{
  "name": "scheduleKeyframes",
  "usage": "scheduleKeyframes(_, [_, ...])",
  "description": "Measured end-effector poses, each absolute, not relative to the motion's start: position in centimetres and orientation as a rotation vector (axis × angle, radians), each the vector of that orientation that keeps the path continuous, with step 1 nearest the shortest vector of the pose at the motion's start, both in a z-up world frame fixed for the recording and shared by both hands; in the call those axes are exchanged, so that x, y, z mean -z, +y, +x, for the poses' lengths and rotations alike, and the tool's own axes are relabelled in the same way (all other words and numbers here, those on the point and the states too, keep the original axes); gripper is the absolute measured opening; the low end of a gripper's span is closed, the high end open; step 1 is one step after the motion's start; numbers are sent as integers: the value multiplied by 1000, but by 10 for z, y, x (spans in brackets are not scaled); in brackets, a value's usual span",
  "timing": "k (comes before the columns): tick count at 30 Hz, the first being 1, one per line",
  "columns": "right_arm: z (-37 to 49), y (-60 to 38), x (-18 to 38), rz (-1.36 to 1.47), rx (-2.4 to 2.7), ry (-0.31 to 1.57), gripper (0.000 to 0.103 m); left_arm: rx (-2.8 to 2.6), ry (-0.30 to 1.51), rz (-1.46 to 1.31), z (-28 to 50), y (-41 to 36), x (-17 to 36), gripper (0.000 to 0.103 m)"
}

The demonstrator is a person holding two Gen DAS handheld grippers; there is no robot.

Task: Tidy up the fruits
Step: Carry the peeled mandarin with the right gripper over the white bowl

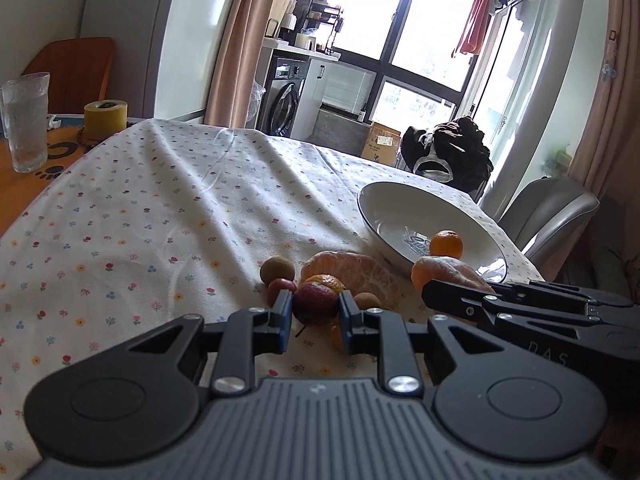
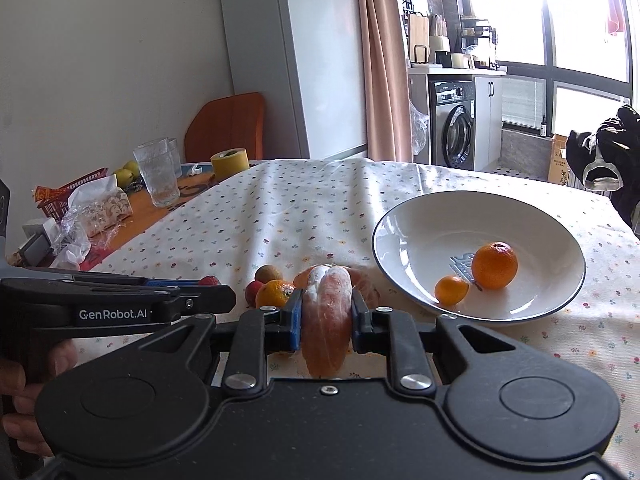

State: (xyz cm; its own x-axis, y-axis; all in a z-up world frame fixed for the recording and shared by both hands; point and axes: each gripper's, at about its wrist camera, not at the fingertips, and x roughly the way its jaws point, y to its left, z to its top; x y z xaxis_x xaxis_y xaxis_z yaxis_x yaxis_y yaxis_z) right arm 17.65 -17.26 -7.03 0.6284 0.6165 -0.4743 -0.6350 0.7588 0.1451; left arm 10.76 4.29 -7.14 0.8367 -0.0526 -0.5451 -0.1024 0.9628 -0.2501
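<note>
- Step in hand, as judged: moving fruit from the loose pile into the white bowl.
- Right gripper: pinching a peeled orange piece, just left of the bowl, above the worktop.
- Left gripper: fingers on either side of a red lychee in the pile left of the bowl; contact looks likely, lift not evident.
- Bowl contents: large mandarin and small mandarin.
- Next move calls for: carrying the peeled piece right over the bowl's rim, lowering, then spreading the fingers without crushing the soft flesh.
- Right wrist view only: both mandarins, a person's hand on the left handle.
- Left wrist view only: the lychee between the fingers, a larger peeled orange and a brown longan behind it.
</note>
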Motion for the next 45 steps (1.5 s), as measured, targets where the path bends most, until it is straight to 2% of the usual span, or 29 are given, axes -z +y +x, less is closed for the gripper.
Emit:
scheduleKeyframes(30, [238, -224, 52, 40, -639, 431, 21, -25, 532, -238, 160, 14, 42, 23])
scheduleKeyframes(45, [285, -246, 64, 94, -576, 440, 21, -10, 534, -181, 200, -15, 37, 23])
